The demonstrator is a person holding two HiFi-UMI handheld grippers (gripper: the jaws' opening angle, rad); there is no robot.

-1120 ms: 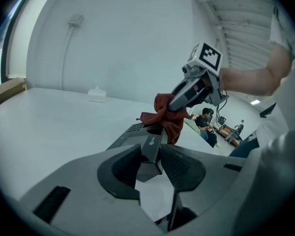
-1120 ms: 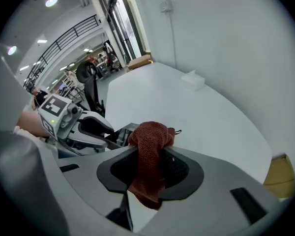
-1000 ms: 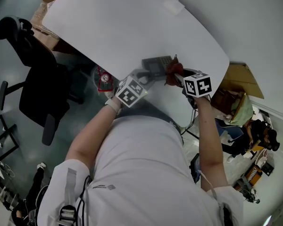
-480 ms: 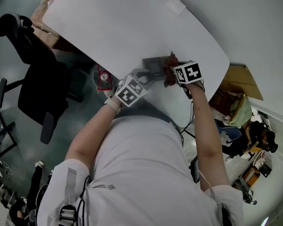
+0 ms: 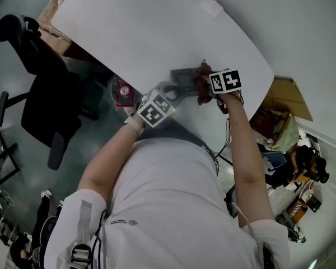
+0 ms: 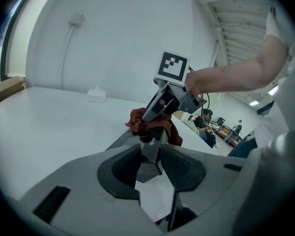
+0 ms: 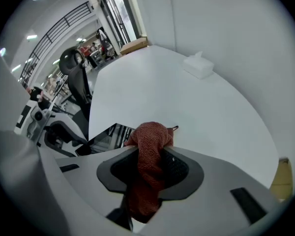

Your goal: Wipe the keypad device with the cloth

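At the five o'clock edge of a white table (image 5: 157, 32), seen from the head view, lies the keypad device (image 5: 185, 77). The left gripper (image 6: 151, 157) is clamped on its near corner. The right gripper (image 7: 150, 163) — pointing steeply down — has its jaws closed on a bunched rust-red cloth (image 7: 148, 139), which rests on the device's three o'clock end. A black office chair (image 5: 39, 94) stands on the floor at nine o'clock — clear of the table
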